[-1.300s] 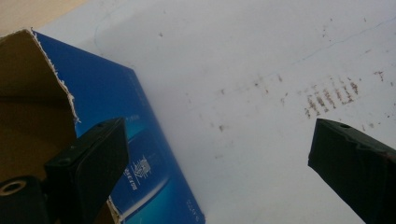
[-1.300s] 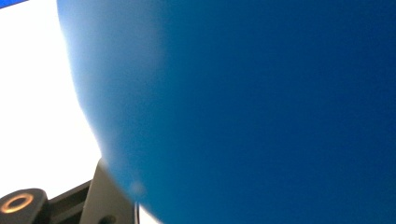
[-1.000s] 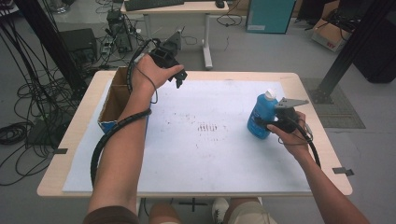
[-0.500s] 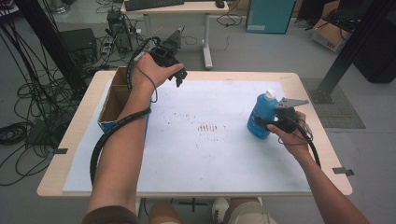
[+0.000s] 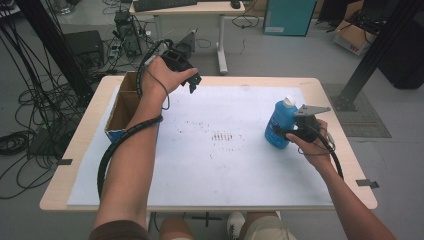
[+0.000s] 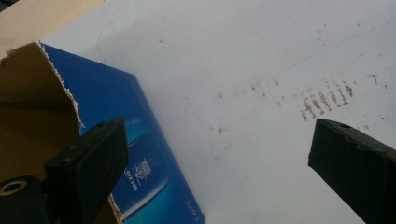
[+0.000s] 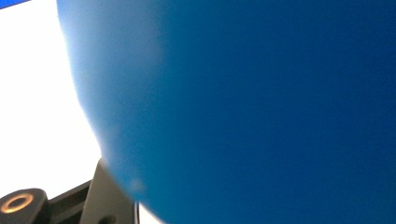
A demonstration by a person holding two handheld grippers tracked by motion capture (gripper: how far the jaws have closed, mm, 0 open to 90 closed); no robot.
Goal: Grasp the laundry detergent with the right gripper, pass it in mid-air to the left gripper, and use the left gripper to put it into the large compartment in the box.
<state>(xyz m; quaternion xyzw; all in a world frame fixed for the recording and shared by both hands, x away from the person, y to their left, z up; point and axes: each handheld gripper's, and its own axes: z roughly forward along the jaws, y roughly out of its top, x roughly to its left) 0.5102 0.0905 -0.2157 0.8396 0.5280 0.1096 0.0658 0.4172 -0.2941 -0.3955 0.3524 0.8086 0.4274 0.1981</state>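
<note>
Your right gripper (image 5: 286,134) is clamped on the blue bottle (image 5: 280,123) standing upright at the right of the white mat (image 5: 235,150), while your left gripper (image 5: 192,82), jaws wide apart and empty, hangs beside the cardboard box (image 5: 122,107), whose inside you can't really see.

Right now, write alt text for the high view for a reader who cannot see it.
A person at a white-topped table holds a blue bottle with a white cap upright in the right gripper near the table's right side. The left gripper hangs open and empty above the far left, beside an open cardboard box at the left edge.
</note>
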